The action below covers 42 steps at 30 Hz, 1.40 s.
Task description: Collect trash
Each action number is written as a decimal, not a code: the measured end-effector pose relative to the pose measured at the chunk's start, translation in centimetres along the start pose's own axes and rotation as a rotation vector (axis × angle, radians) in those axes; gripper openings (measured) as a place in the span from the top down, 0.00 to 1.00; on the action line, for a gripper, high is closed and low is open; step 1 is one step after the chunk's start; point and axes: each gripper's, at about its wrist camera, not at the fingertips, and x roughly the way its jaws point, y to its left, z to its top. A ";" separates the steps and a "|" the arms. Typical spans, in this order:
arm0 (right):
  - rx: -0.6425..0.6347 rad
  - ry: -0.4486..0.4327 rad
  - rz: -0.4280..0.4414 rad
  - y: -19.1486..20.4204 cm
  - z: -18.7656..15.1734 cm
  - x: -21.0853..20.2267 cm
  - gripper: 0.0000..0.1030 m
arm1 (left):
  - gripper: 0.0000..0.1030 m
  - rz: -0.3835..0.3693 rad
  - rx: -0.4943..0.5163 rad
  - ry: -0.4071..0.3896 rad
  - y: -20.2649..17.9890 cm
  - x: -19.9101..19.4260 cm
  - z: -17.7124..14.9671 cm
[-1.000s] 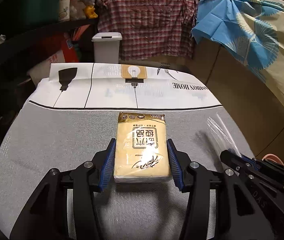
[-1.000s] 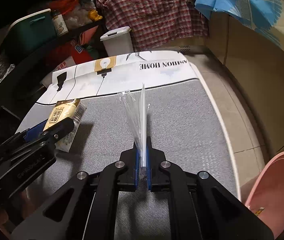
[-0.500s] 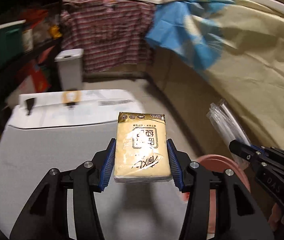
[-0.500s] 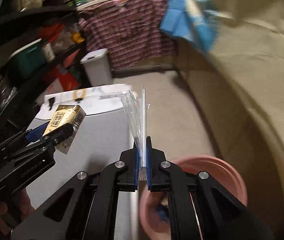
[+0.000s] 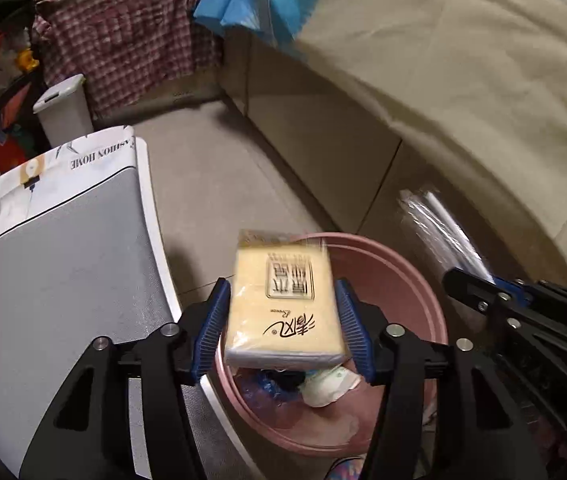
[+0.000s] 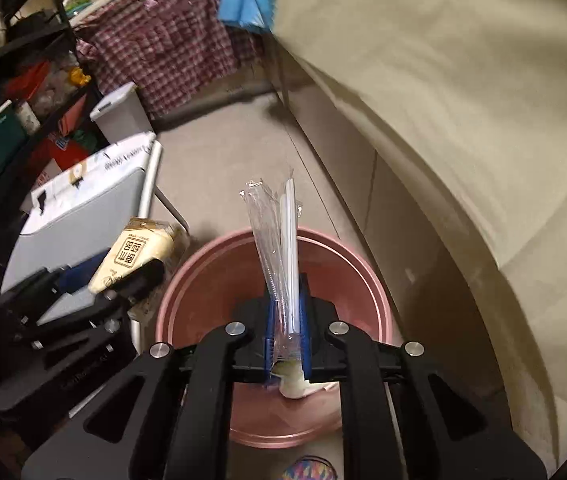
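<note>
Both loads hang over the pink bin (image 5: pixel 415 280), which fills the lower centre of each view. The left tongs (image 5: pixel 283 320) are clenched on the tissue pack (image 5: pixel 283 304), pads pressed to its two long sides; the right tongs (image 6: pixel 287 320) are clenched on the clear straw wrapper (image 6: pixel 273 240), which stands upright between the blue pads.

To do the drop well, I would centre each load inside the rim first. The pack sits toward the rim's left side, next to the grey counter (image 5: pixel 63 272), so nudge it inward before opening. The wrapper is light and may cling to the pads, so open wide and perhaps tilt downward.

The bin's contents are partly hidden: crumpled white paper (image 5: pixel 327 384) and something blue show under the pack, little else. The pack's far edge is blurred. A multicoloured object at the bottom edge is cut off and unidentifiable.
</note>
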 end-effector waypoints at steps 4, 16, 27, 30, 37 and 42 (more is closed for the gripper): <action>0.028 0.025 0.003 -0.8 -0.4 0.9 0.48 | 0.39 -0.024 -0.015 0.032 0.3 0.8 0.1; -0.064 -0.170 -0.017 3.4 -0.4 -8.1 0.21 | 0.39 0.052 -0.031 -0.213 3.8 -11.0 0.5; -0.137 -0.513 0.043 14.2 -7.4 -25.3 0.05 | 0.21 0.241 -0.054 -0.454 8.6 -30.3 -6.5; -0.154 -0.561 0.025 15.9 -9.4 -28.4 0.05 | 0.21 0.340 -0.064 -0.492 9.4 -34.6 -9.2; -0.164 -0.512 0.014 17.2 -15.1 -31.0 0.05 | 0.21 0.310 -0.071 -0.437 9.7 -38.4 -14.3; -0.171 -0.546 -0.032 17.4 -18.8 -33.0 0.05 | 0.21 0.304 -0.044 -0.430 8.2 -39.6 -17.6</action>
